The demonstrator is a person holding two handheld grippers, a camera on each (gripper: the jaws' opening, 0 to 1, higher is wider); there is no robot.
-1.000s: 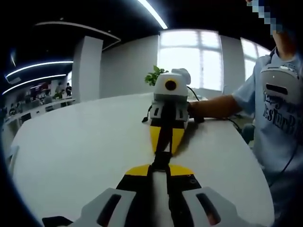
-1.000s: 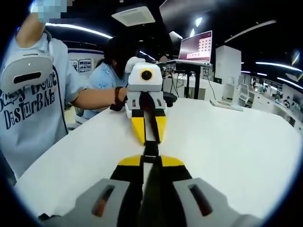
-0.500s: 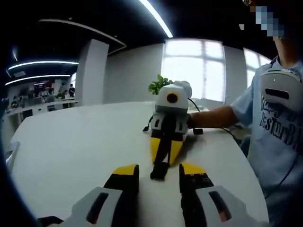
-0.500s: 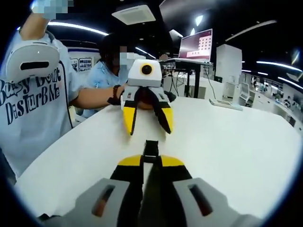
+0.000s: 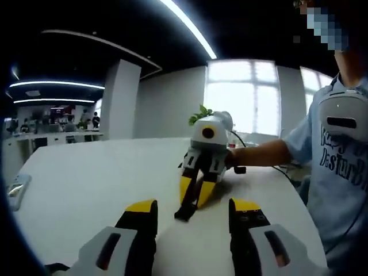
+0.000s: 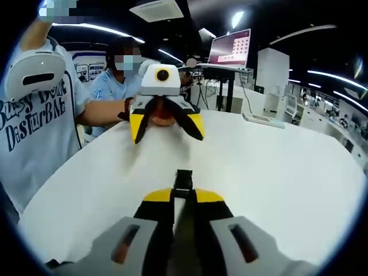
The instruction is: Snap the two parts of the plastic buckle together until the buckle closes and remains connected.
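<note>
1. Plainly, the right gripper (image 6: pixel 184 198) is clamped on the black buckle (image 6: pixel 183 181), whose free end pokes out past the yellow tips toward 12 o'clock in the right gripper view; in the left gripper view it hangs from that gripper's tips (image 5: pixel 194 192) at about 12 o'clock, low over the white table (image 5: pixel 86 190).
2. The left gripper (image 5: pixel 192 210) stands wide open with nothing between its jaws (seen from the right gripper view, it sits at 11 o'clock (image 6: pixel 165 118)).
3. Risk: only one jaw pair holds the buckle, so a poor latch could part under its own weight; whether both halves are fully engaged is too small to tell.
4. Risk: a slipping pinch would drop it onto the table.
5. Writing: the person's shirt (image 6: pixel 34 123) reads roughly "DISTURB ME"; the line above is unclear.
</note>
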